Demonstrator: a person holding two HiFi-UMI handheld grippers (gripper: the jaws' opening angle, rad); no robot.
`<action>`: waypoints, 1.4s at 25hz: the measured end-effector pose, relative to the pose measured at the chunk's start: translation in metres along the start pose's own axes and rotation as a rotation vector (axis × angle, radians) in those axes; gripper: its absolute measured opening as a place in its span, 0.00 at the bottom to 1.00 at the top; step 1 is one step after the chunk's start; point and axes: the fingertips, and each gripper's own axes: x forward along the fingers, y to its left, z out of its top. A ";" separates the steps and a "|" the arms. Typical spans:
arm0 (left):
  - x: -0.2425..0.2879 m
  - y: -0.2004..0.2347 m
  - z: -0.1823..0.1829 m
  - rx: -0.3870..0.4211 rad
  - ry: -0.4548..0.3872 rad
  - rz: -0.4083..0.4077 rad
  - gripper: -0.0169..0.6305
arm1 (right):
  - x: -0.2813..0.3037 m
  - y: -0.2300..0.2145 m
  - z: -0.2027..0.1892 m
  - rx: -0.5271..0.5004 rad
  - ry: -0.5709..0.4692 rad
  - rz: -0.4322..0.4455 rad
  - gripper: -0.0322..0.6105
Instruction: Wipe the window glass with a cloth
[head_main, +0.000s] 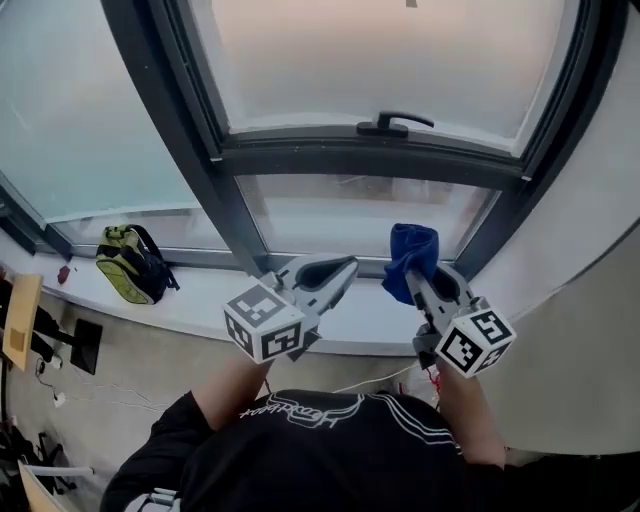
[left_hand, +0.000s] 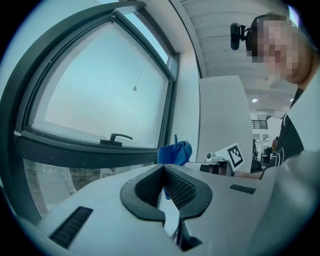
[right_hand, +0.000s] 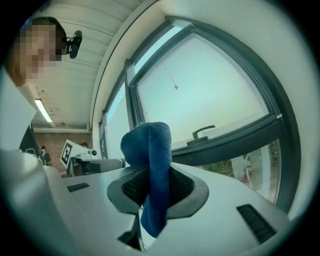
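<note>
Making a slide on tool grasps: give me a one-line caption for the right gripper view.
Blue cloth clamped in the right tongs, facing the window glass and handle.

No writing could be read. The white print (head_main: 300, 408) on the person's black shirt (head_main: 330, 450), behind the left claw (head_main: 345, 266), was too blurred to make out. The white cube (head_main: 265, 325) at that claw's rear carried only black square marker patterns.

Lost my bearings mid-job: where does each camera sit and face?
Head view: on the person's head, facing down at the sill; shows arms, shirt, left claw, right claw.
Left gripper view: on the left claw, facing along its shut, empty jaws toward the handle.
Right gripper view: on the right claw, facing the window past the cloth it grips.
Shared: handle and cloth appear in all three.
</note>
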 end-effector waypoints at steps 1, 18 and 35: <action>-0.007 -0.003 0.002 0.003 -0.003 0.000 0.04 | -0.002 0.010 0.005 -0.008 -0.008 0.015 0.15; -0.037 -0.012 0.012 0.026 -0.045 0.013 0.03 | -0.003 0.050 0.002 -0.130 0.066 0.065 0.15; -0.026 -0.010 0.007 -0.004 -0.040 -0.034 0.04 | -0.012 0.035 -0.004 -0.113 0.067 0.020 0.15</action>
